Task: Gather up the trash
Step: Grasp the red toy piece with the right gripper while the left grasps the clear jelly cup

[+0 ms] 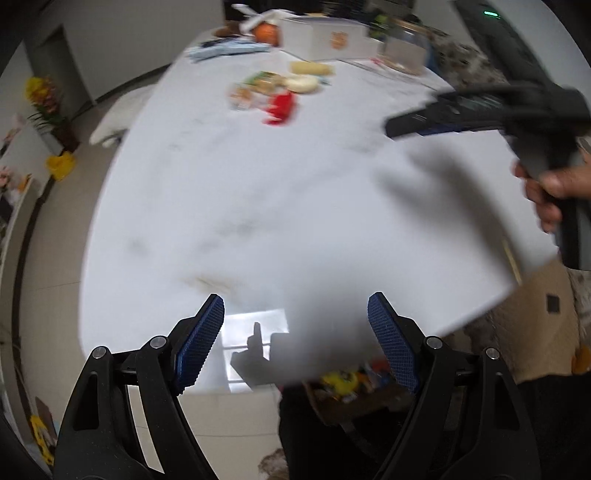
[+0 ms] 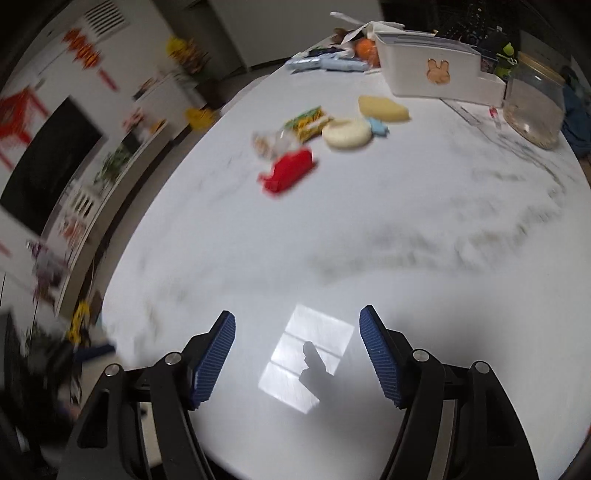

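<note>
Above the white desk [image 2: 369, 229] both hand-held grippers, left [image 1: 295, 332] and right [image 2: 297, 350], stand spread and empty; trash [image 2: 288, 173] lies clustered well ahead, toward the far edge.

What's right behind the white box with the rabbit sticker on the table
An orange and white crumpled packaging peek out past the left end of the white box. Whatever sits directly behind the box is hidden by it.

Left claw [image 1: 295, 317] open and empty, white table [image 1: 258, 206], red wrapper [image 1: 280, 107] far off
</note>
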`<action>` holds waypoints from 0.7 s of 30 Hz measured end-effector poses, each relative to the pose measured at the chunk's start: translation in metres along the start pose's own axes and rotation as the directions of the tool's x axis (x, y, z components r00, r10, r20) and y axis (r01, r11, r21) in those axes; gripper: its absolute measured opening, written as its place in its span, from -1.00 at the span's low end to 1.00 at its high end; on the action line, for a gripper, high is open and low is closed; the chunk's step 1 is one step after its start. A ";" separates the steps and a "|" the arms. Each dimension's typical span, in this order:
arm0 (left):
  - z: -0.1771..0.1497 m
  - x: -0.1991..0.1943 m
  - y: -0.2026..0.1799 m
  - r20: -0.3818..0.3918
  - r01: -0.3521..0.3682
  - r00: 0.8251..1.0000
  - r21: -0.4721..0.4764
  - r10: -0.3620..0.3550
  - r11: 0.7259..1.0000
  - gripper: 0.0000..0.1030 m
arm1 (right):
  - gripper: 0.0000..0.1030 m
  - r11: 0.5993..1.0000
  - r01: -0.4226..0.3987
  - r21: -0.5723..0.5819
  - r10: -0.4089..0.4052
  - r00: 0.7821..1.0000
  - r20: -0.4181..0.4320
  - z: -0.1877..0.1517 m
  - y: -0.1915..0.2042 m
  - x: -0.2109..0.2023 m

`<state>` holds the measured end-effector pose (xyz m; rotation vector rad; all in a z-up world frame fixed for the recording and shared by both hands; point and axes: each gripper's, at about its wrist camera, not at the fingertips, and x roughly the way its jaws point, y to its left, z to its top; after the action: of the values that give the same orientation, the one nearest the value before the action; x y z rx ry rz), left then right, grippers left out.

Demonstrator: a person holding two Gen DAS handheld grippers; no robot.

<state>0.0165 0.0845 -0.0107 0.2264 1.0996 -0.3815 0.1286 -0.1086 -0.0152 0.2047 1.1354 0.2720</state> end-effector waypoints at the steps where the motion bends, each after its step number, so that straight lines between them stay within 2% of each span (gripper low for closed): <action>1: 0.006 0.003 0.013 0.004 -0.009 1.000 -0.014 0.009 1.000 0.52 | 0.34 1.000 0.012 0.024 -0.012 1.000 0.003 0.018 0.006 0.017; 4: 0.019 0.012 0.046 0.005 -0.034 0.999 -0.040 0.035 0.999 0.52 | 0.36 0.994 0.041 0.099 -0.041 0.999 -0.004 0.061 0.020 0.064; 8: 0.043 0.032 0.086 0.003 -0.059 0.998 -0.054 0.059 0.997 0.52 | 0.36 0.977 0.101 0.189 -0.098 0.995 -0.025 0.096 0.027 0.107; 10: 0.060 0.042 0.100 0.013 -0.063 0.998 -0.048 0.064 0.997 0.52 | 0.39 0.973 0.143 0.181 -0.143 0.990 -0.015 0.106 0.032 0.116; 11: 0.067 0.047 0.105 0.018 -0.062 0.998 -0.045 0.063 0.997 0.52 | 0.20 0.971 0.184 0.153 -0.182 0.983 -0.024 0.108 0.035 0.119; 12: 0.077 0.052 0.109 0.024 -0.056 0.998 -0.040 0.057 0.998 0.52 | -0.17 0.968 0.220 0.123 -0.218 0.976 -0.024 0.108 0.038 0.119; 13: 0.091 0.060 0.112 0.035 -0.048 0.998 -0.029 0.049 0.998 0.52 | -0.26 0.969 0.227 0.102 -0.225 0.974 -0.028 0.106 0.037 0.118; 16: 0.122 0.078 0.112 0.071 -0.029 0.997 0.000 0.029 1.000 0.52 | -0.32 0.964 0.255 0.079 -0.253 0.967 -0.034 0.088 0.027 0.106; 21: 0.181 0.124 0.092 0.117 -0.004 0.993 0.095 -0.007 0.995 0.52 | -0.35 0.949 0.282 0.141 -0.276 0.959 -0.056 0.050 -0.019 0.075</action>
<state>0.2525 0.0793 -0.0434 0.2840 0.9673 -0.4437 0.2062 -0.1041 -0.0650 0.1675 1.2054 -0.0609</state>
